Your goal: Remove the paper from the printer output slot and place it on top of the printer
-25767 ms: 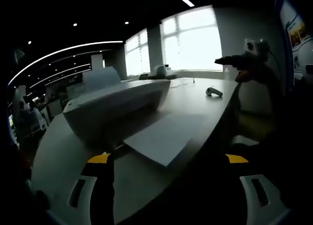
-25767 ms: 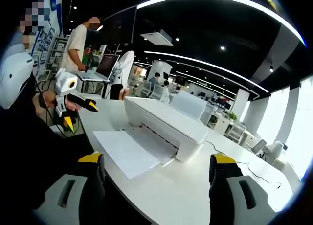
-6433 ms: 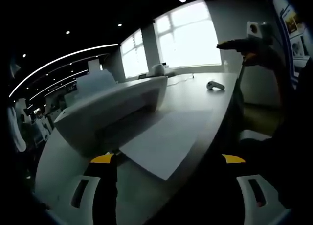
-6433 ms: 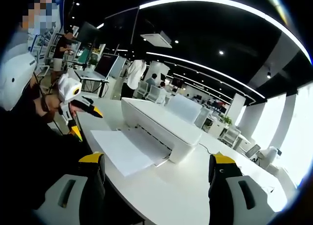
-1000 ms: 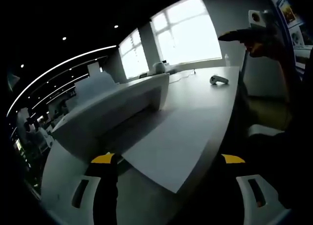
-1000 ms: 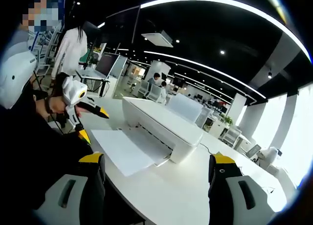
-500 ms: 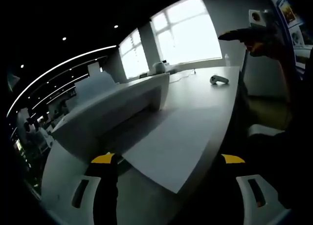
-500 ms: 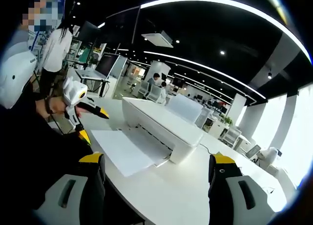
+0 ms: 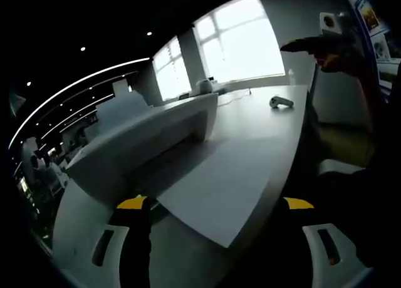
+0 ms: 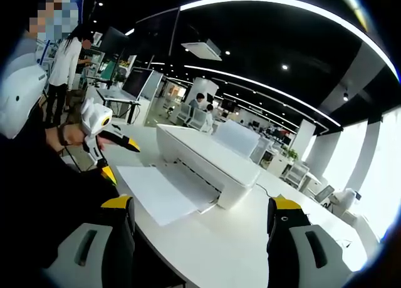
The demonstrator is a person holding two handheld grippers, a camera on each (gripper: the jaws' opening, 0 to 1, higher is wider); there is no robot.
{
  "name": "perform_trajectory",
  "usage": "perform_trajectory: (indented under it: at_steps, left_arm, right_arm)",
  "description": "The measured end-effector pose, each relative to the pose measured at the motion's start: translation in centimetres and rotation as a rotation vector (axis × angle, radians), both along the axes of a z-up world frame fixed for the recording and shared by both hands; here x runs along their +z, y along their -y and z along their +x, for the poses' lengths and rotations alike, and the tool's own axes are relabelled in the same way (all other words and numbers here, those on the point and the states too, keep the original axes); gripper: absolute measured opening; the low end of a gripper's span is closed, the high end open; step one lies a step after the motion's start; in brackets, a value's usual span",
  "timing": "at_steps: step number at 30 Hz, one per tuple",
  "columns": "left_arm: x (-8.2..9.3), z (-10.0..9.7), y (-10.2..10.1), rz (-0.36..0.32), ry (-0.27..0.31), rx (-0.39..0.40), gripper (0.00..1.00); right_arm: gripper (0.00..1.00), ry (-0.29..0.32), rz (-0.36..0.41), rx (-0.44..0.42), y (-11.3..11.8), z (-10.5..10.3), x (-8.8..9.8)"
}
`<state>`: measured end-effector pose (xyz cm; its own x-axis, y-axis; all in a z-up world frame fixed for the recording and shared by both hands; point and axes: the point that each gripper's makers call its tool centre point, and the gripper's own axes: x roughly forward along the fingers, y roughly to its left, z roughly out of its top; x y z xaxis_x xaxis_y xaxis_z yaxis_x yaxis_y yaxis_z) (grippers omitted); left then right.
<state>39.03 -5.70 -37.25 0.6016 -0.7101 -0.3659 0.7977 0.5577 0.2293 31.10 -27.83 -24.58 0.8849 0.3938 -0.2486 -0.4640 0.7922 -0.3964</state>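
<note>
In the left gripper view, the left gripper [image 9: 213,205] holds its yellow-tipped fingers wide apart above the white desk [image 9: 257,116]. The flat white sheet of paper [image 9: 222,186] lies in the output slot of the boxy white printer [image 9: 135,147].

In the right gripper view, the right gripper [image 10: 203,206] is likewise spread wide; the paper [image 10: 156,193] juts from the printer [image 10: 210,156], with the left gripper [image 10: 116,151] just beside its far edge.

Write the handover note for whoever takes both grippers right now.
Left gripper: open, holding nothing, aimed at the paper.
Right gripper: open, holding nothing, back from the printer.
The paper lies flat, sticking out of the printer's output slot over the table. The printer's top has no paper on it.
Done: nothing yet.
Left: grip the sheet's free edge, draw it out, lay it on top of the printer.
</note>
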Motion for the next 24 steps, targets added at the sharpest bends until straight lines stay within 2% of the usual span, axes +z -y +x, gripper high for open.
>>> perform_trajectory:
  at_steps: [24]
  left_arm:
    - [-0.07,-0.2,0.31,0.002,0.0,-0.007,0.87]
  right_arm:
    - [0.82,-0.002,0.001,0.0,0.1,0.02,-0.07]
